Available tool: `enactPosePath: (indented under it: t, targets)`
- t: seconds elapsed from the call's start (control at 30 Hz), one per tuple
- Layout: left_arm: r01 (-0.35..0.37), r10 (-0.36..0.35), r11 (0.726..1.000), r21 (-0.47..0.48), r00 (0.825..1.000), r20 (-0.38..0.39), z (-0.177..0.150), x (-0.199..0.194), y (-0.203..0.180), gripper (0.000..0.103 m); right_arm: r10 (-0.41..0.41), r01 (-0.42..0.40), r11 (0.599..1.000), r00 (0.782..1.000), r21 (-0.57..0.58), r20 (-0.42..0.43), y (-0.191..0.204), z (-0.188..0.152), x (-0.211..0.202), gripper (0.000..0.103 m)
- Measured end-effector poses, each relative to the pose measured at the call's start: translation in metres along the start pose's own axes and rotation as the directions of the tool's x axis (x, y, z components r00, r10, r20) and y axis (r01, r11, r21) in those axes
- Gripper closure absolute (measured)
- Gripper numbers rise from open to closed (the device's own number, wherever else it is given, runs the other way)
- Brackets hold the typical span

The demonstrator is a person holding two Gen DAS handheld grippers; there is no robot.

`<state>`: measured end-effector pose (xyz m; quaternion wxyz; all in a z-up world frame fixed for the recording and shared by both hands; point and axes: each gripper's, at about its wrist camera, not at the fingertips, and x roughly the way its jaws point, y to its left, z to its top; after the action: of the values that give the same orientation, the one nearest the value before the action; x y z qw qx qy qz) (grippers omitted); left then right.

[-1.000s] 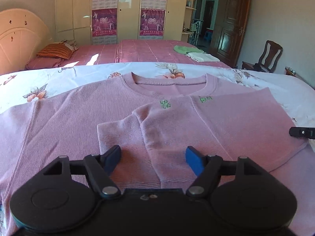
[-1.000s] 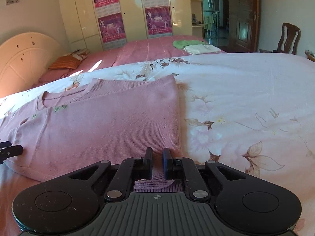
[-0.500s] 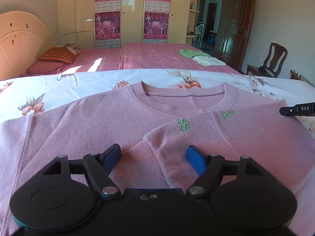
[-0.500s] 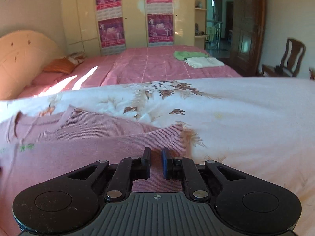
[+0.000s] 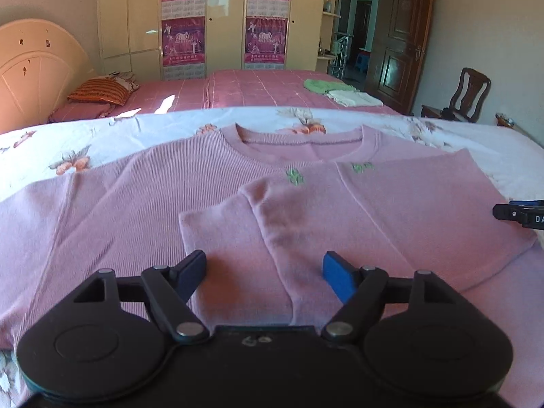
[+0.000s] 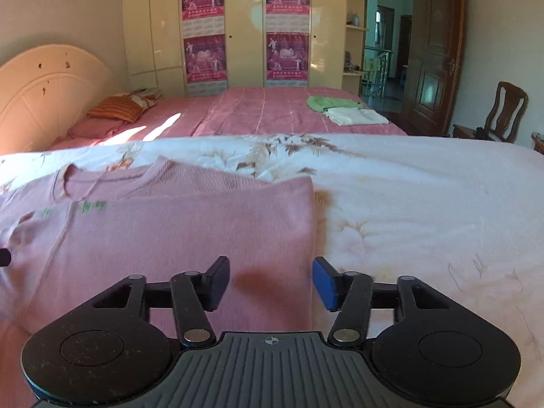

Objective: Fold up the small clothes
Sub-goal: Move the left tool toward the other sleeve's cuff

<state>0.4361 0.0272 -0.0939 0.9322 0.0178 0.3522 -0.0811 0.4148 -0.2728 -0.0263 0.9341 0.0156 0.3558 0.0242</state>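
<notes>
The floral bedspread [image 6: 425, 204] stretches wide under everything I work on, and the pink sweater [image 5: 136, 204] lies flat on it, neckline away from me, its right side folded over the chest so the sleeve cuff sits just ahead of my left gripper [image 5: 264, 270]. That gripper hovers over the folded sleeve with its fingers spread wide, holding nothing. My right gripper [image 6: 271, 280] is also spread apart, empty, straddling the sweater's folded right edge where cloth meets bedspread.

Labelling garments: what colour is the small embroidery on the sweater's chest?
Green, on the pink ribbed knit sweater; the embroidery shows best in the left wrist view.
</notes>
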Motion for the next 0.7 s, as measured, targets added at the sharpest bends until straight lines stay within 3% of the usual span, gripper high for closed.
enactPosePath:
  t: [0.2,0.27,0.33,0.57,0.6,0.67,0.7]
  targets:
    - [-0.011,0.010,1.000,0.012,1.000,0.003,-0.007,-0.006,-0.001,0.026,-0.027,0.026,0.998,1.000,0.056,0.006,-0.008,-0.024,-0.017,0.062]
    - [-0.016,0.016,1.000,0.018,1.000,0.002,-0.008,-0.005,0.000,0.019,-0.029,0.029,0.998,1.000,0.059,0.008,-0.009,-0.027,-0.019,0.062]
    - [0.003,-0.003,1.000,-0.019,1.000,-0.001,-0.010,-0.002,0.007,0.017,-0.039,0.038,0.998,0.999,0.040,0.011,-0.005,-0.028,-0.020,0.062]
    - [0.015,-0.015,1.000,0.004,1.000,-0.008,-0.010,-0.003,0.007,0.016,-0.061,0.062,0.998,0.998,0.029,-0.034,-0.002,-0.022,-0.018,0.061]
    - [0.015,-0.015,1.000,0.011,1.000,-0.012,-0.010,-0.005,0.008,0.016,-0.072,0.074,0.997,0.996,0.038,-0.047,-0.002,-0.020,-0.019,0.057]
    - [0.000,0.000,1.000,0.015,1.000,-0.022,-0.010,-0.014,0.015,0.012,-0.138,0.142,0.987,0.989,0.079,-0.055,-0.004,-0.014,-0.029,0.024]
    - [-0.006,0.006,1.000,0.006,1.000,-0.022,-0.013,-0.020,0.022,0.010,-0.124,0.124,0.986,0.992,0.112,-0.010,-0.006,-0.013,-0.042,0.023]
